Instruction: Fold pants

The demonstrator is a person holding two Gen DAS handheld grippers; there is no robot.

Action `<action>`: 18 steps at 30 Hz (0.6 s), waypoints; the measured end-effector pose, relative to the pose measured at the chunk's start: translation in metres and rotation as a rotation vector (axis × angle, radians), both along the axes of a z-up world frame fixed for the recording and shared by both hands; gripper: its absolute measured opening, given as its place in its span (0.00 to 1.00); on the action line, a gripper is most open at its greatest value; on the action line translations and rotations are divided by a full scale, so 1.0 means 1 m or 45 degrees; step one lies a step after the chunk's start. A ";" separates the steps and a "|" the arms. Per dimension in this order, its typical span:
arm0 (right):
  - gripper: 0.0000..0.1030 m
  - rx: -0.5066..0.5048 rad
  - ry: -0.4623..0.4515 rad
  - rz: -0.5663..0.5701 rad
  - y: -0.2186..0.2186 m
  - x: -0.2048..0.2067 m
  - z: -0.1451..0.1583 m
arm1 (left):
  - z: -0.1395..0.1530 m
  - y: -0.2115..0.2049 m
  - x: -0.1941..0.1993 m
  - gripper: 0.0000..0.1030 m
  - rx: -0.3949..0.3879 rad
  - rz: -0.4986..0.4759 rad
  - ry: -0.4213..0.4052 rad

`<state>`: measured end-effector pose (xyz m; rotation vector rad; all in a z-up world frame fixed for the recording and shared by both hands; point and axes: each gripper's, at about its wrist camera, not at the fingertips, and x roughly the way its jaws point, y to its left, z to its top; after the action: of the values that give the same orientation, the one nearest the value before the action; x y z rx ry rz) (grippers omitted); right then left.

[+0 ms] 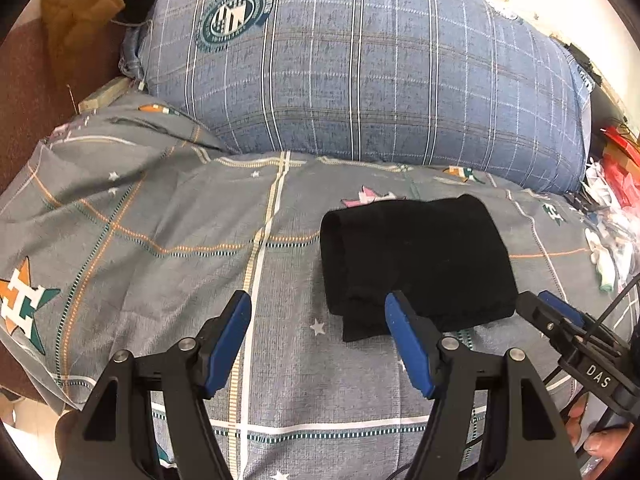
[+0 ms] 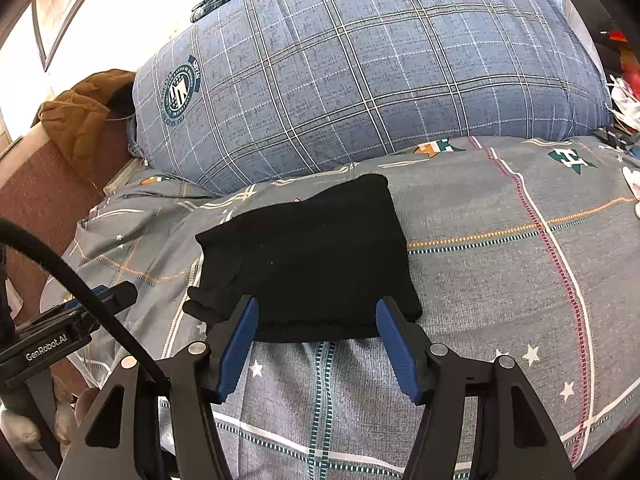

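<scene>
The black pants [image 1: 416,264] lie folded into a compact rectangle on the grey patterned bed sheet [image 1: 160,220]. They also show in the right wrist view [image 2: 308,256], centre. My left gripper [image 1: 318,304] is open and empty, just left of and in front of the pants' near edge. My right gripper [image 2: 316,308] is open and empty, its jaws straddling the pants' near edge without holding it. The right gripper's tip also shows in the left wrist view [image 1: 548,308], and the left gripper's tip shows in the right wrist view [image 2: 112,296].
A big blue plaid pillow [image 1: 360,72] lies behind the pants. A brown jacket [image 1: 88,4] sits at the far left on a brown headboard. Red and white clutter [image 1: 616,184] lies at the bed's right side.
</scene>
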<state>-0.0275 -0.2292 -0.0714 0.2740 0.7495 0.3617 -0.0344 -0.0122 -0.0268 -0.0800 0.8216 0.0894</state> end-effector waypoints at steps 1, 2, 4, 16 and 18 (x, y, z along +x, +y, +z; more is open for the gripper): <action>0.64 -0.001 0.004 0.000 -0.001 0.001 -0.001 | -0.003 0.001 0.002 0.67 -0.001 0.005 0.014; 0.64 0.001 0.010 -0.002 -0.002 0.002 -0.003 | -0.005 0.001 0.003 0.67 0.000 0.011 0.024; 0.65 0.012 0.023 -0.009 -0.004 0.004 -0.007 | -0.012 0.000 0.006 0.67 0.000 0.016 0.050; 0.72 0.103 0.109 -0.003 -0.034 0.040 -0.022 | -0.064 0.068 0.057 0.67 -0.667 0.003 0.233; 0.73 0.134 0.130 0.017 -0.039 0.055 -0.023 | -0.078 0.074 0.069 0.67 -0.768 0.003 0.274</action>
<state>0.0271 -0.2683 -0.0942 0.3887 0.8346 0.4029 0.0343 0.0622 -0.1051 -0.6490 1.0416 -0.1534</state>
